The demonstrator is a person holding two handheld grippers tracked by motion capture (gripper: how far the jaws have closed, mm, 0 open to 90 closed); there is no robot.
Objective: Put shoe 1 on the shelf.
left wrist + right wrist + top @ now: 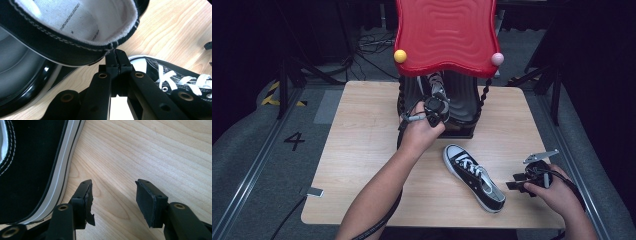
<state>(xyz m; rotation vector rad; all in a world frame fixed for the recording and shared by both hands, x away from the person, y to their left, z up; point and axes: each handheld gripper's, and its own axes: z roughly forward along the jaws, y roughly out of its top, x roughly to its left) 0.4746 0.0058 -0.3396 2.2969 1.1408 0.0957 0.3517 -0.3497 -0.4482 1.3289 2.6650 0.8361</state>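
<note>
High view: the left claw [435, 95] is held out by the left hand [419, 134] at the far middle of the table [362, 150], under the red shelf top [445, 32] of a small rack whose black lower tray [460, 105] sits just beyond and beside the claw. Left claw view shows its jaws pressed together on the edge of a black shoe's collar; that held shoe [72, 32] hangs just above the claw tips, tilted, its white lining open to the camera, with the glossy black tray [22, 82] close on one side below it. Behind the same claw, nearer the person, a second shoe [473, 177] lies flat on the wood with its white toe cap pointing toward the rack and its white laces up; in the left claw view this second shoe [175, 77] lies just to the side of the jaws, apart from them. The right claw [519, 181], in the right hand [557, 192], rests low near the table's right front, just beside the heel end of the lying shoe without touching it. Right claw view: its jaws stand wide apart over bare wood with nothing between them, and the shoe's white sole rim [60, 177] runs close past the outer side of one jaw.
</note>
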